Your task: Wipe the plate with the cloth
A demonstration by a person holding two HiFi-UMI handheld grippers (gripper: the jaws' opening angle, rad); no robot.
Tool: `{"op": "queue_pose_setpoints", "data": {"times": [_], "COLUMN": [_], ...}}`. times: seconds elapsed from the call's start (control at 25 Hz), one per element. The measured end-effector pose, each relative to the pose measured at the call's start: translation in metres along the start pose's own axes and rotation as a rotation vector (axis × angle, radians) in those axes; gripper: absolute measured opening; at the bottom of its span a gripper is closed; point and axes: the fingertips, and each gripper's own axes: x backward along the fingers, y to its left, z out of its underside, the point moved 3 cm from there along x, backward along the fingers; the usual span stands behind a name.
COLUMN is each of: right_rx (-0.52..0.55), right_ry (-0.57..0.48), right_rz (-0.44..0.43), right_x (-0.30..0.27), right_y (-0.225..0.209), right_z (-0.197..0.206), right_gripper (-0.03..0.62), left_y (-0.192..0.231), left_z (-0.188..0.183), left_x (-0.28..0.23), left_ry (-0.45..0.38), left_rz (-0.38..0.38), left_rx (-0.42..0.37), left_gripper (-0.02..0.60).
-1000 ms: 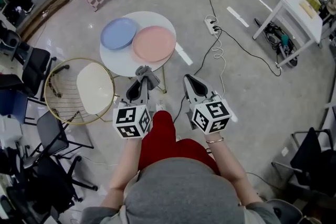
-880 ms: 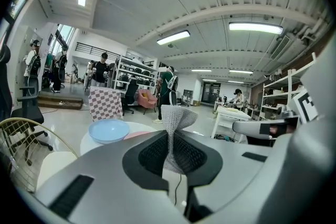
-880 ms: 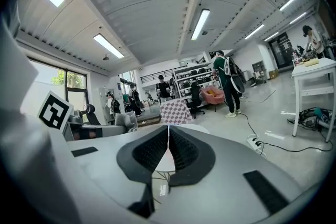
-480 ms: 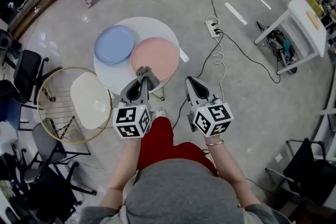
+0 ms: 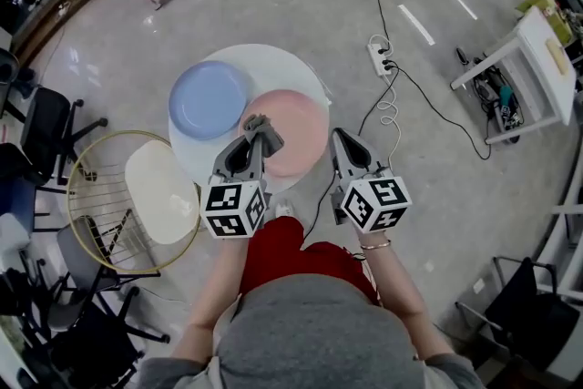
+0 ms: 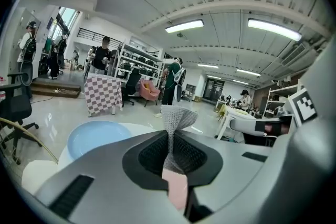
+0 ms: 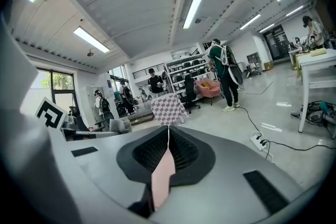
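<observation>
Cloth (image 5: 260, 128): small piece of grey knitted fabric, pinched at its middle between the closed left tongs (image 5: 256, 141); in the left gripper view its free end (image 6: 176, 121) fans upward above the jaws. In the head view it lies at centre frame, over the left edge of the pink plate (image 5: 297, 128); contact cannot be told. Pink plate: round, plain, flat on the white round counter (image 5: 266, 63), on its lower-right part, rim just beside a blue plate (image 5: 209, 98) to the upper left
</observation>
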Motion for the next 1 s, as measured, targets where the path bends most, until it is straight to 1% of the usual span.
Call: {"op": "queue_pose_setpoints", "data": {"times": [0.28,0.52,0.64,0.84,1.0], "right_rx": [0.001,-0.007,-0.001,0.020,0.024], "right_ry": [0.004,0.049,0.069,0.113,0.168], "right_rz": [0.016,0.012,-0.021,-0.098,-0.147], "right_x": [-0.023,-0.030,-0.038,-0.056,-0.068], "right_y": [-0.007,-0.030,-0.039,-0.050,-0.061], "right_z": [-0.012,-0.010,-0.010,-0.015,-0.013], "right_gripper": [0.029,0.029,0.029,0.029,0.029], "left_y": [0.017,0.009,0.006,0.006,0.004], "left_z": [-0.002,0.007,0.010,0.009,0.014], "left_x": [-0.018,-0.036,-0.044,-0.056,-0.063], "left_ry": [0.026,0.060,0.071,0.088,0.123], "left_rz": [0.002,-0.012,-0.036,-0.097,-0.133], "left_rx": [0.027,0.047,0.059,0.079,0.107], "left_gripper": [0.034,0.034,0.034,0.034,0.034]}}
